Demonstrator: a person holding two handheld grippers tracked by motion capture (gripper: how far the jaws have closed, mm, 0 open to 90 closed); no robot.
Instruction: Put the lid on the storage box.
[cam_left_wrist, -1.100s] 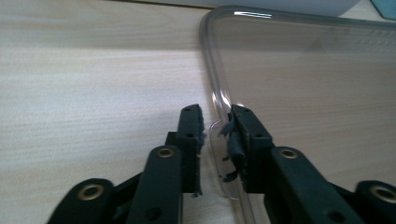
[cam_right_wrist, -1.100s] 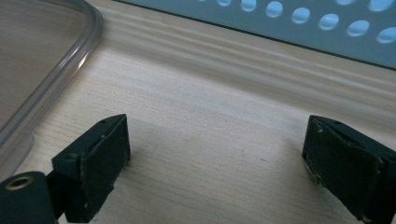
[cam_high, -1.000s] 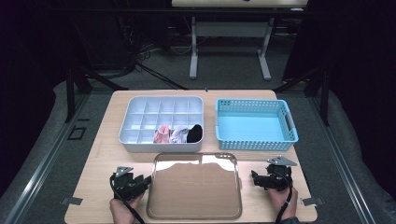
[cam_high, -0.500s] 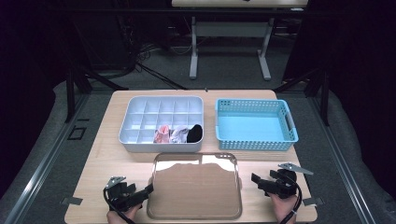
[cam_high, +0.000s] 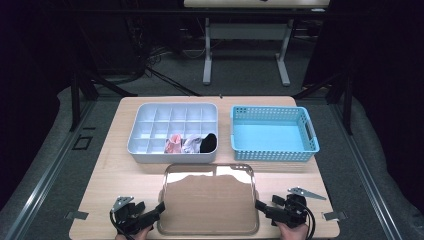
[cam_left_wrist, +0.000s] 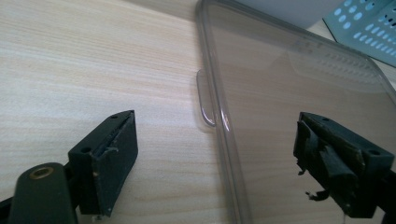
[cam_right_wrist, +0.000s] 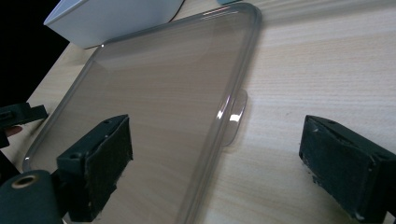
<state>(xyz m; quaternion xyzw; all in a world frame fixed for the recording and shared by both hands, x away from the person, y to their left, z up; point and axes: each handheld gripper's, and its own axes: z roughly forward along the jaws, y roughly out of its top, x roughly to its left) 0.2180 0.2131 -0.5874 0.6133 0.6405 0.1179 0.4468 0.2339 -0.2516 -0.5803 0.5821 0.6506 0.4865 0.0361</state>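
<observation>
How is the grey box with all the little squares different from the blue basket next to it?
The grey divided box is split into many small compartments, while the blue basket is one open space. The grey divided box has smooth solid walls; the blue basket has walls full of holes. Rolled socks lie in the grey divided box's front row, but the blue basket is empty. Both are rectangular and sit side by side on the wooden table.

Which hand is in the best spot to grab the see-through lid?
About even, slightly the right. Both grippers, left and right, sit open beside the lid, each with a side tab ahead: the right's tab is centred between its jaws, the left's slightly off-centre.
</observation>
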